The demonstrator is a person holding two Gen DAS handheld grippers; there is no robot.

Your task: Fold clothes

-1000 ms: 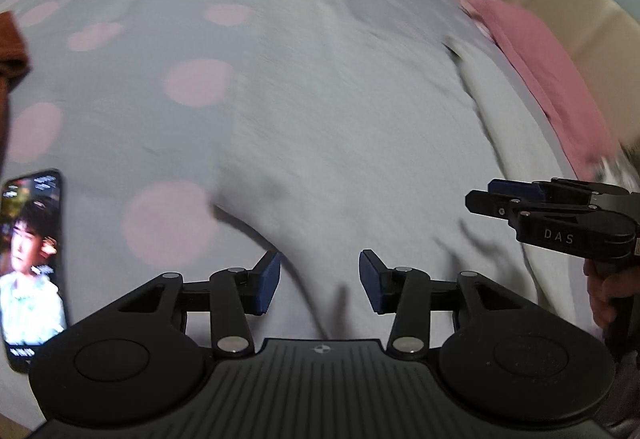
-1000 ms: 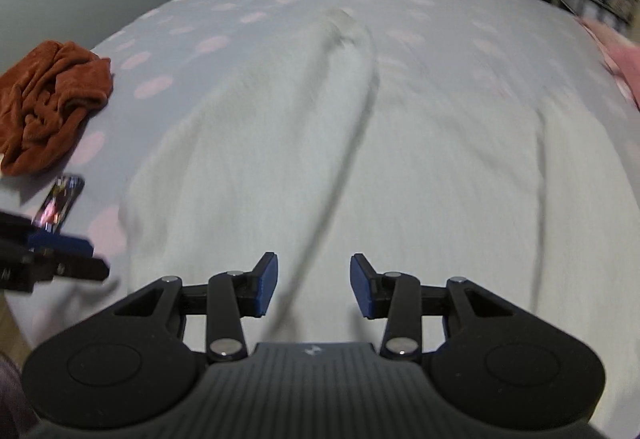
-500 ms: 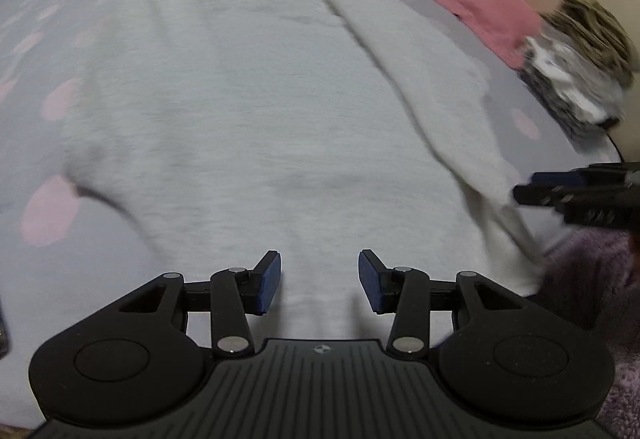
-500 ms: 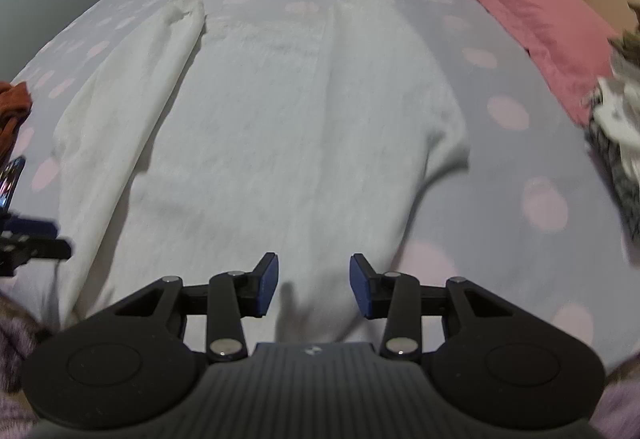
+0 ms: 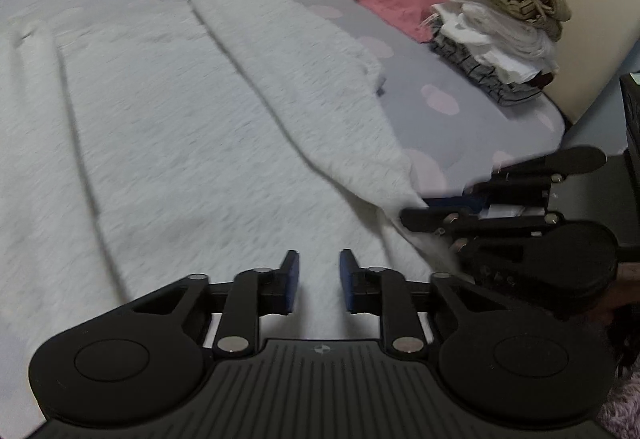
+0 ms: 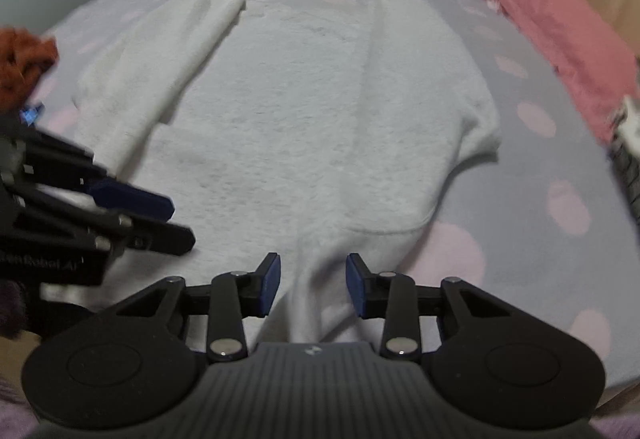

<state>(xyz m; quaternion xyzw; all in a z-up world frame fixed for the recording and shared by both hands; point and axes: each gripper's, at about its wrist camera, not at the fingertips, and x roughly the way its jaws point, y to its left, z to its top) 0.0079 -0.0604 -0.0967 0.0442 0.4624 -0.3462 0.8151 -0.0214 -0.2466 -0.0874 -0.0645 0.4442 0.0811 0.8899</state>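
1. The pale fleece sweater (image 6: pixel 320 119) lies flat on the bed (image 6: pixel 520 207), its body stretching away ahead of both sets of jaws and a sleeve laid out to each side. Its near hem sits right at the jaws. I judge it is spread this way so the hem can be lifted and folded over.
2. The right gripper (image 6: pixel 313 287) has a raised ridge of hem between its jaws. In its own view they stand apart, with no pad visibly pressing the cloth.
3. The left gripper (image 5: pixel 319 279) is closing its jaws over the hem. Fabric lies between them, and no pinch shows yet.
4. The two tools sit just beside each other at the same edge, probably for a grip at two points so the cloth rises evenly.
5. Beyond the right jaws' right side lie a pink pillow (image 6: pixel 560 39) and a stack of folded clothes (image 5: pixel 500 23), likely finished pieces. An orange cloth (image 6: pixel 24 63) lies crumpled far left.
6. White lettering on the left gripper's side reads partly as "Robot AI". The start is blurred.
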